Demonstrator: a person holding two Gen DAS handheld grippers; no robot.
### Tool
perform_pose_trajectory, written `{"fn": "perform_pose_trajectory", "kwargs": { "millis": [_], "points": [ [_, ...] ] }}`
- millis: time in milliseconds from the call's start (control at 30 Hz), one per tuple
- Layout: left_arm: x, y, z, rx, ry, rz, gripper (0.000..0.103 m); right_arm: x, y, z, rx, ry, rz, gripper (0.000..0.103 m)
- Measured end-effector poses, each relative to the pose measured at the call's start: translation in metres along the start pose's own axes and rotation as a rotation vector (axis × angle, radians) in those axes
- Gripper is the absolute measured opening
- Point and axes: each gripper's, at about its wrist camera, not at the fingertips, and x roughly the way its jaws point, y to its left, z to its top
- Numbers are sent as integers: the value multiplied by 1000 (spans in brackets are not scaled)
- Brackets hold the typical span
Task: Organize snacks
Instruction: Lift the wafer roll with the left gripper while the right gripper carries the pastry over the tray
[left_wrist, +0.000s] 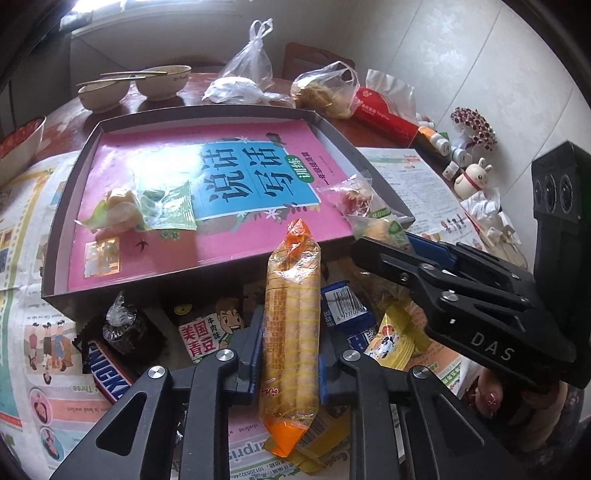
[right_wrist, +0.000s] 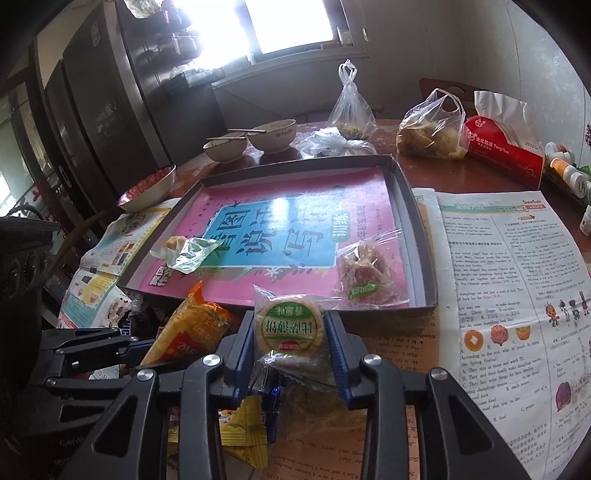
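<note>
My left gripper (left_wrist: 291, 332) is shut on a long orange packet of wafer rolls (left_wrist: 291, 291), which stands up between the blue pads in front of a dark shallow box (left_wrist: 184, 110) lined with a pink book. My right gripper (right_wrist: 290, 332) is shut on a clear packet with a round green-labelled cake (right_wrist: 290, 325), just short of the box's near wall (right_wrist: 424, 306). In the left wrist view, the right gripper (left_wrist: 391, 242) reaches in from the right. Inside the box lie green-wrapped snacks (left_wrist: 147, 210) at the left and a red-filled packet (left_wrist: 354, 195) at the right.
A heap of snacks lies before the box: a Snickers bar (left_wrist: 107, 373), a green-bean packet (left_wrist: 207, 332), a blue packet (left_wrist: 347, 306), a yellow one (left_wrist: 395, 336). Newspaper (right_wrist: 498, 277) covers the table. Behind the box stand bowls (right_wrist: 273, 136), plastic bags (right_wrist: 432, 129), a red tissue pack (right_wrist: 506, 151).
</note>
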Motion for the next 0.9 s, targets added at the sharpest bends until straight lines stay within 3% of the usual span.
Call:
{"fn": "perform_pose_trajectory", "kwargs": {
  "millis": [400, 900],
  "points": [
    [-26, 2, 10, -8, -66, -15, 22, -12, 2, 7, 2, -37, -1, 37],
    [-46, 24, 46, -48, -77, -20, 22, -12, 15, 35, 4, -44, -3, 37]
  ]
}}
